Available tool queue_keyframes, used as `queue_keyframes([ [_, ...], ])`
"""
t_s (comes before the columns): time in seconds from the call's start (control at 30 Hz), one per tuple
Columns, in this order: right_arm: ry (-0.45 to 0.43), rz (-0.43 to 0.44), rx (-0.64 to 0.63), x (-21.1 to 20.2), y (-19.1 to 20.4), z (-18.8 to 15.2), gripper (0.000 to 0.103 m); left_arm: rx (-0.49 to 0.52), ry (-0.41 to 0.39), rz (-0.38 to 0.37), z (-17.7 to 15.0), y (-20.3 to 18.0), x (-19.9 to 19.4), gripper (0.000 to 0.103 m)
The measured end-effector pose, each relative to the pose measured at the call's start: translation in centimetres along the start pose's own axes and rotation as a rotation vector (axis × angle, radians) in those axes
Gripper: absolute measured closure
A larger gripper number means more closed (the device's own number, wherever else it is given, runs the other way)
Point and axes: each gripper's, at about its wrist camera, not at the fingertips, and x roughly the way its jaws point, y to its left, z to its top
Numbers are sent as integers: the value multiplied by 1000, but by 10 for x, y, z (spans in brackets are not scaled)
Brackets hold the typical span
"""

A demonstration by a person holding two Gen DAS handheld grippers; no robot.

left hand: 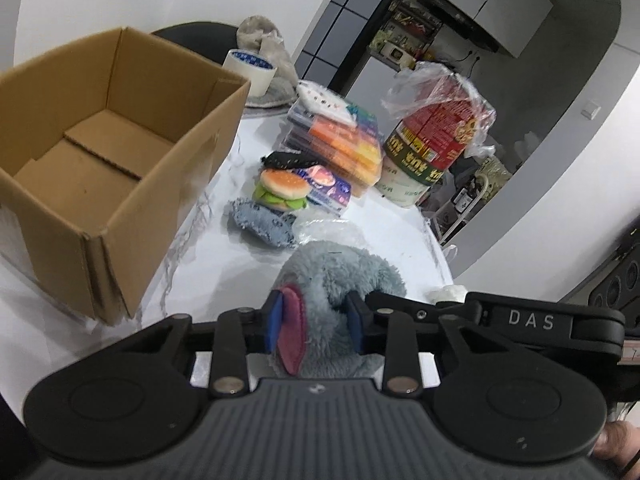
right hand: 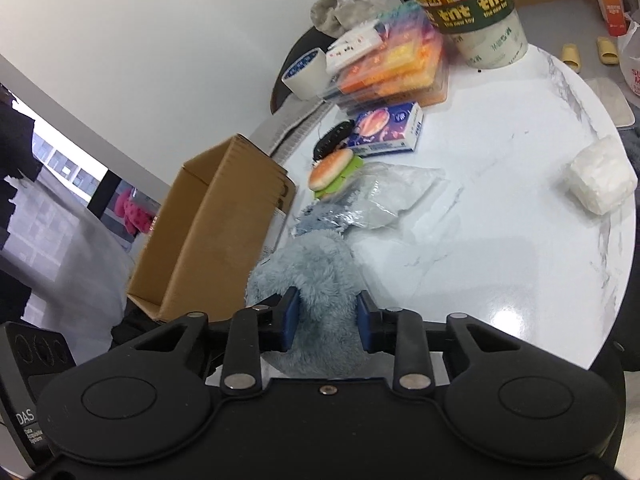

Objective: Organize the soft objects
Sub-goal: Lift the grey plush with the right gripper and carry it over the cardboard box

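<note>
Left wrist view: the left gripper [left hand: 316, 322] sits at the bottom centre of the frame, its blue pads pressed into a fluffy grey-blue plush toy [left hand: 340, 280] with a pink felt ear. The toy is squeezed between the pads and lies at the near edge of a white marble-patterned round table [left hand: 224, 264]. An open brown cardboard box [left hand: 108, 152] fills the left of the frame, its inside bare. Just above the plush toy, in the middle of the frame, a small plush hamburger [left hand: 282, 191] rests on a blue-grey fuzzy cloth [left hand: 260, 222], with crumpled clear plastic wrap [left hand: 324, 230] beside it. Behind them stands a stack of clear cases with orange and yellow contents [left hand: 340, 144], and to the right a red and white cylindrical tub in a plastic bag [left hand: 432, 136]. A roll of white tape [left hand: 250, 68] stands at the upper middle.

Right wrist view: the right gripper [right hand: 326, 322] at the bottom centre is likewise clamped on the same plush toy [right hand: 316, 276], its fur bulging between the blue pads. The cardboard box [right hand: 216, 224] stands just left of the toy. The hamburger [right hand: 332, 170] lies above it in the middle of the frame, and a white wrapped packet [right hand: 602, 178] sits at the right edge of the table [right hand: 500, 240].
</note>
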Motion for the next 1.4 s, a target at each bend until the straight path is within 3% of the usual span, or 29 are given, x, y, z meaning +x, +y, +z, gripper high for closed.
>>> queue_keyframes([
  [0.7, -104, 17, -74, -30, 74, -3, 75, 86, -90, -15, 32, 2, -73, 71],
  [1.4, -131, 62, -97, 5, 138, 9, 75, 140, -113, 7, 86, 48, -101, 71],
])
